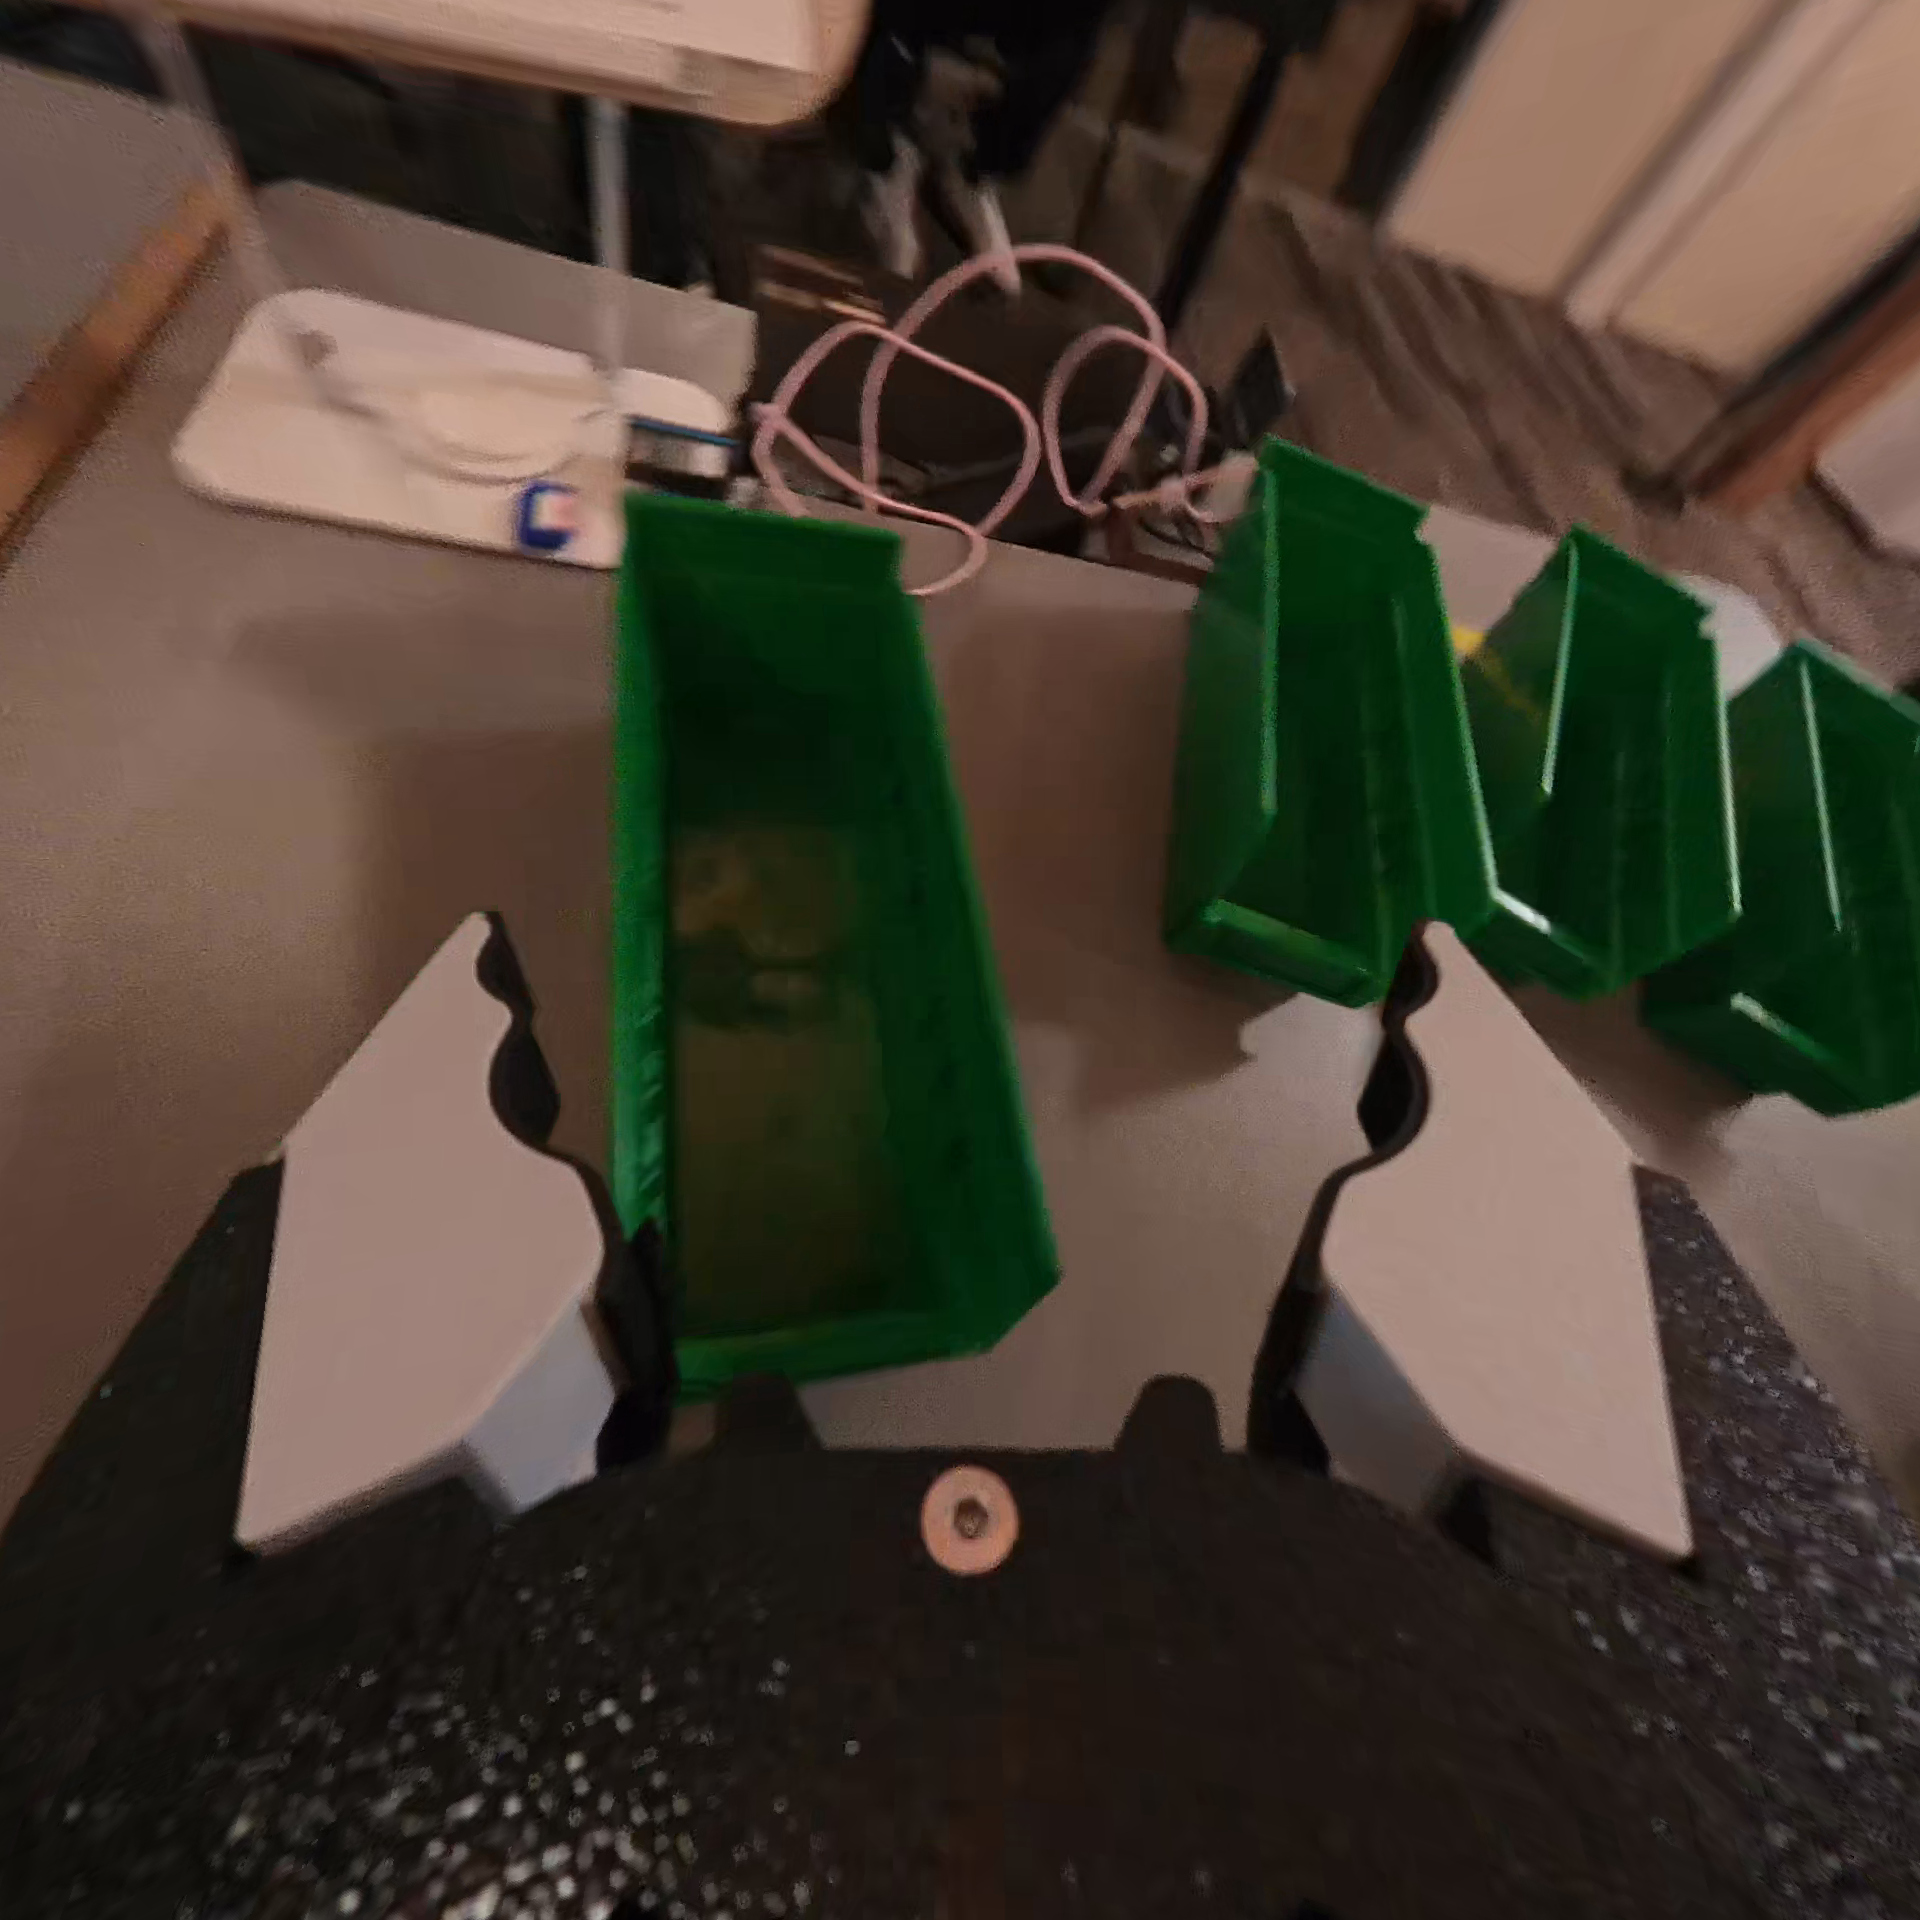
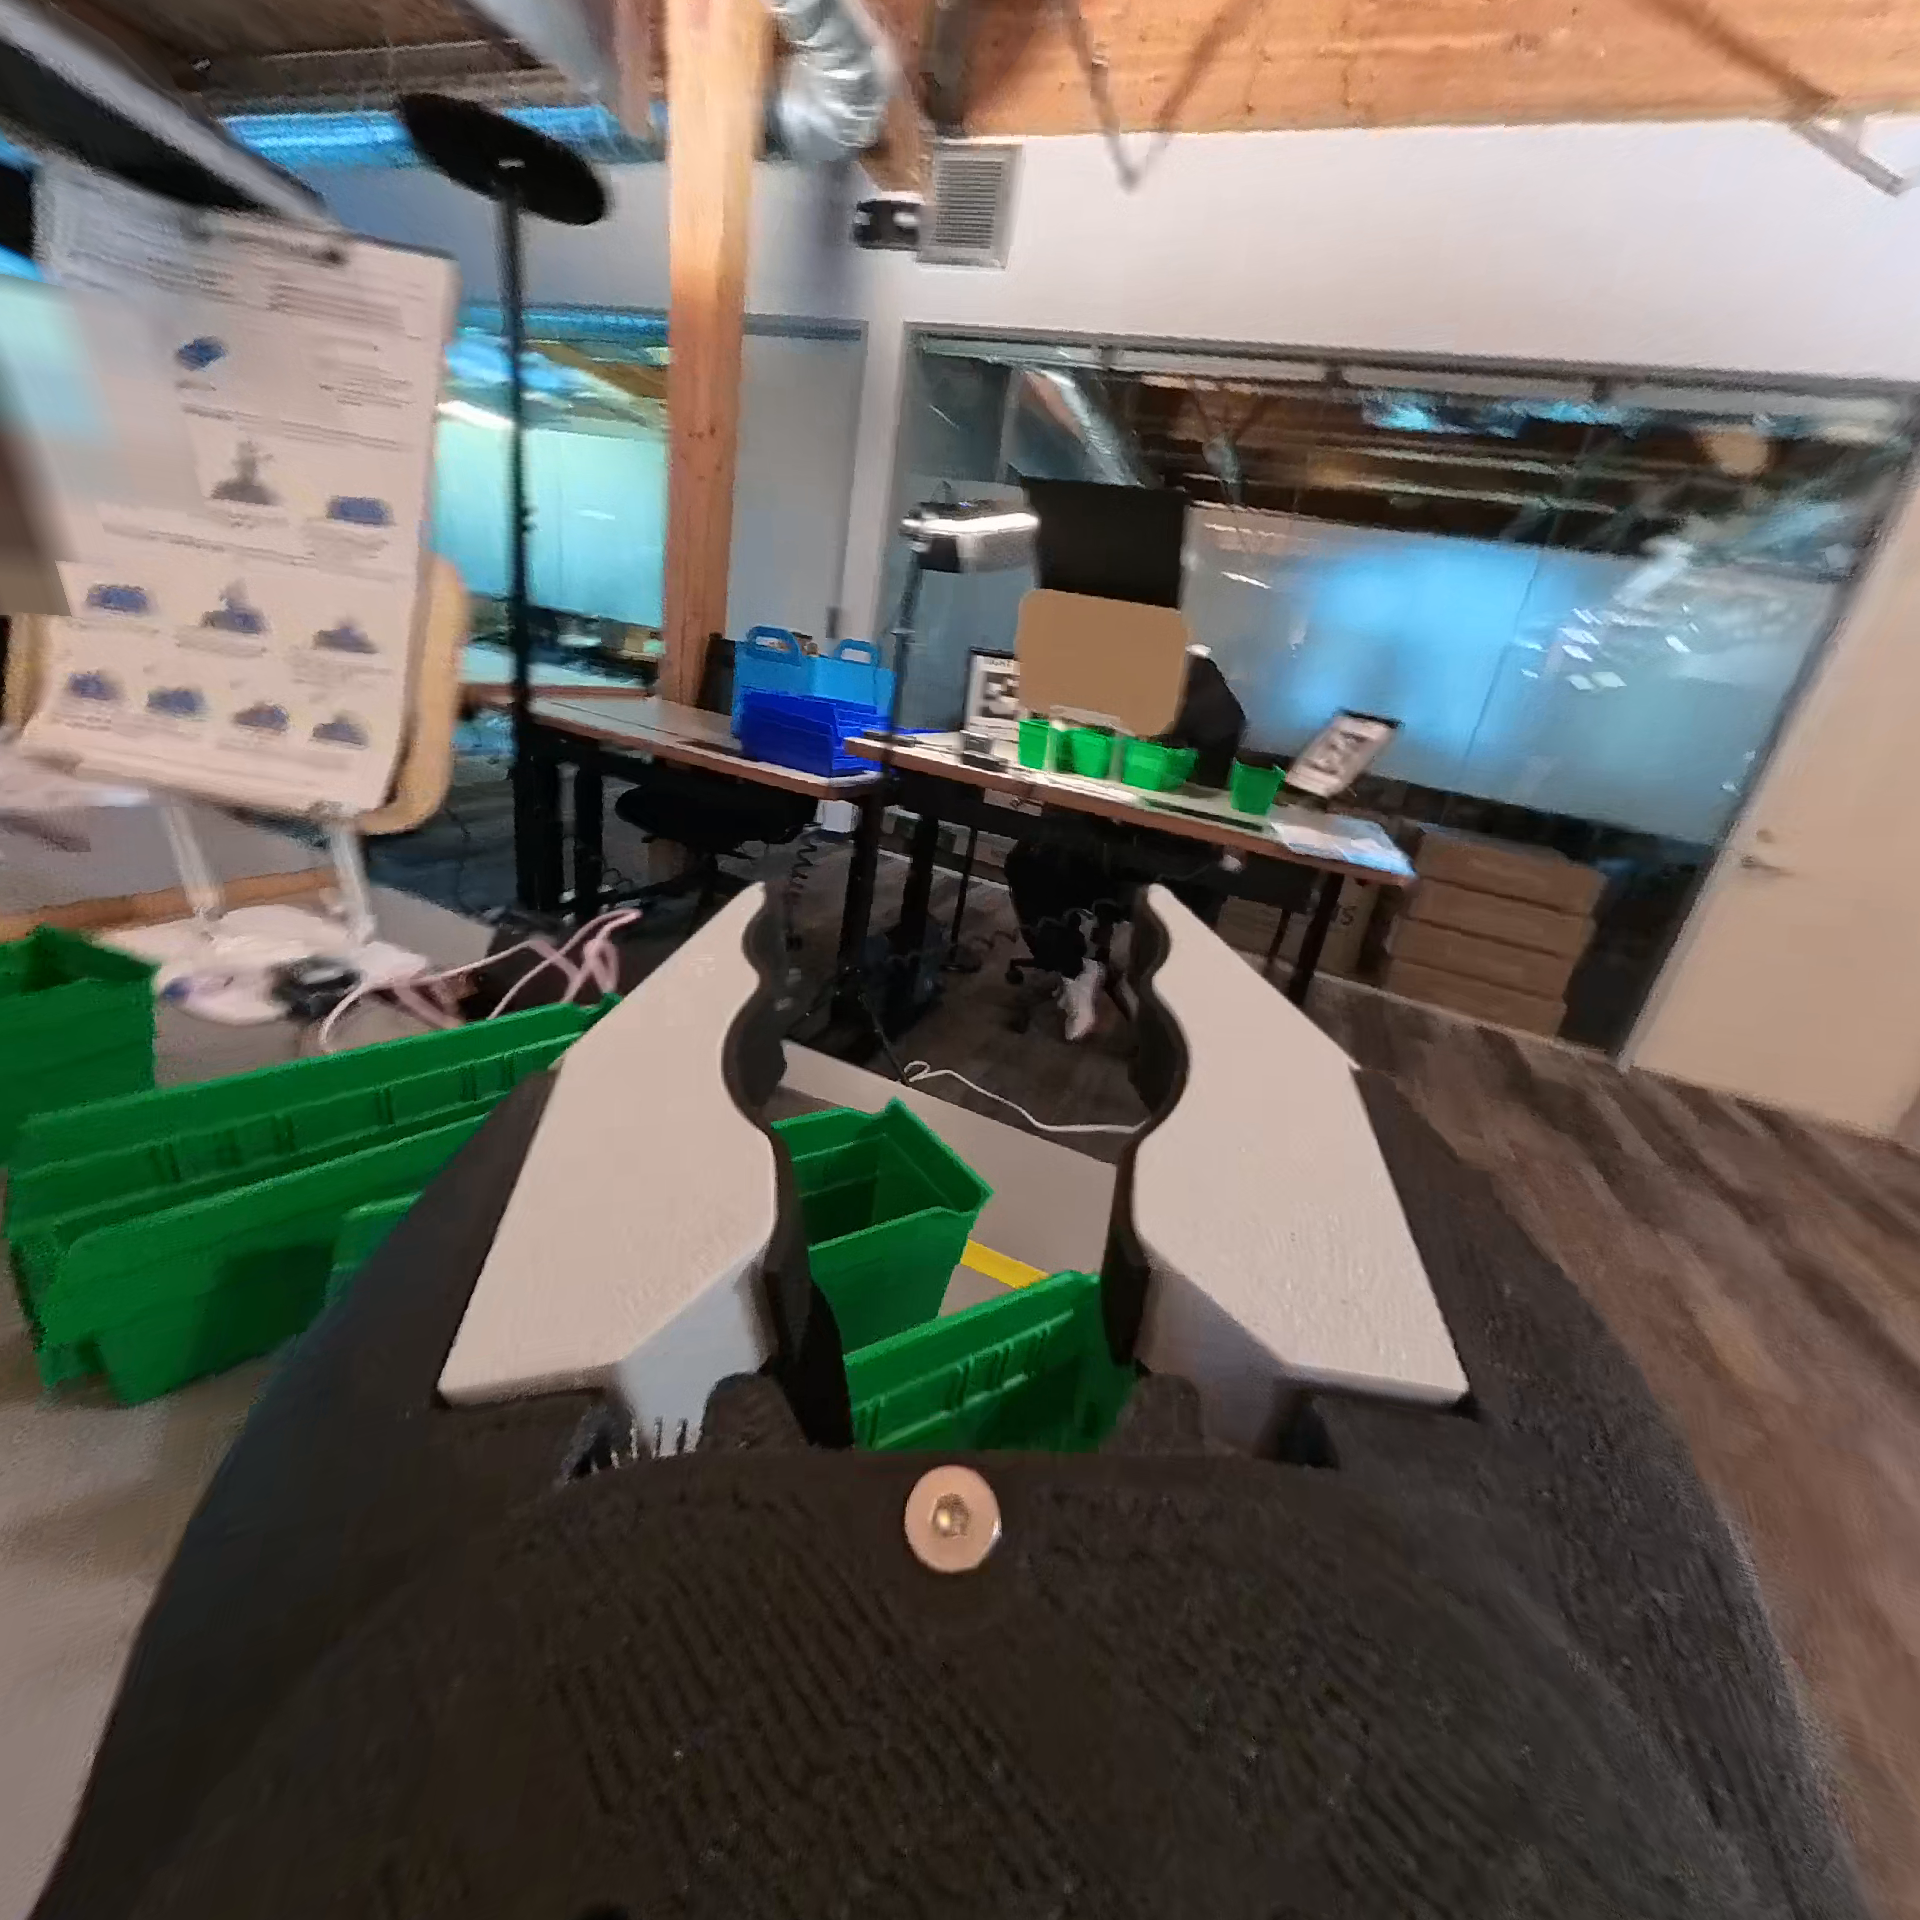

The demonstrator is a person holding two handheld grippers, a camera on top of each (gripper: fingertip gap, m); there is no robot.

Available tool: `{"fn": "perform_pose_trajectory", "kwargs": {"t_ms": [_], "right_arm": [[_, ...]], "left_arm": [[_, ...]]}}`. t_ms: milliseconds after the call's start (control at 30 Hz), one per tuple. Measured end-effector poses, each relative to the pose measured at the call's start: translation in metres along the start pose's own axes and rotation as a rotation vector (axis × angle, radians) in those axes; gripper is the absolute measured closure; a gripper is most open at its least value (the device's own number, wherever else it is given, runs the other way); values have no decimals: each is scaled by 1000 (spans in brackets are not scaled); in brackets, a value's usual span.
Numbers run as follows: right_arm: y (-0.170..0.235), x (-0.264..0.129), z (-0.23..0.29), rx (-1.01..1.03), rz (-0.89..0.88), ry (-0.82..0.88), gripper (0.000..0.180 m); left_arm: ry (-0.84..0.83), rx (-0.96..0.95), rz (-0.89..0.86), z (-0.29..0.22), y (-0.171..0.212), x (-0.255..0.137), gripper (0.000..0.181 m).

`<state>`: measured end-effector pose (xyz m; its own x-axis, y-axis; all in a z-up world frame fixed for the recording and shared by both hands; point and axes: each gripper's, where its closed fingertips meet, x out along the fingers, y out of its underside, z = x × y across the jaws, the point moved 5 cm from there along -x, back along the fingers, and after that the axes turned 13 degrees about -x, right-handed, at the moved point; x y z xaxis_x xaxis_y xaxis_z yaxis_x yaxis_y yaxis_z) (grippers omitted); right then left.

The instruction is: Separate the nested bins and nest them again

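In the left wrist view a long green bin (image 1: 790,935) stands on the grey table (image 1: 260,779), lying lengthwise between the fingers. My left gripper (image 1: 961,935) is wide open around it; the bin's left wall is against the left finger's base and the right finger stands clear. Three more green bins (image 1: 1320,748), (image 1: 1600,790), (image 1: 1829,914) stand apart in a row to the right. My right gripper (image 2: 956,914) is partly open, held level above the table. Below its gap I see a green bin (image 2: 987,1371) and another (image 2: 883,1195) beyond; nothing is clearly gripped. A long bin (image 2: 239,1195) lies to its left.
A white flat base (image 1: 416,436) and looped pink cable (image 1: 935,416) lie at the table's far edge. A printed sheet on a stand (image 2: 239,520) is at the left. Yellow tape (image 2: 1003,1265) marks the table. A person (image 2: 1060,883) sits at a far desk.
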<state>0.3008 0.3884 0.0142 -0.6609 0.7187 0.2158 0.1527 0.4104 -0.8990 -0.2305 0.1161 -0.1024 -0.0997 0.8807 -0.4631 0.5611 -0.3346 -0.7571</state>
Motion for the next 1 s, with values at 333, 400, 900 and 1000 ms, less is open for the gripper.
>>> {"fn": "perform_pose_trajectory", "kwargs": {"t_ms": [333,400,900,1000], "right_arm": [[-23,29,176,-253,16,-577,121],[-6,43,248,-274,117,-751,109],[118,112,438,-680,930,-752,116],[133,115,445,-696,1072,-749,124]], "left_arm": [[317,-330,96,104,84,9,44],[407,-359,144,98,92,19,47],[539,-390,13,108,84,22,50],[576,-402,-128,124,71,16,53]]}}
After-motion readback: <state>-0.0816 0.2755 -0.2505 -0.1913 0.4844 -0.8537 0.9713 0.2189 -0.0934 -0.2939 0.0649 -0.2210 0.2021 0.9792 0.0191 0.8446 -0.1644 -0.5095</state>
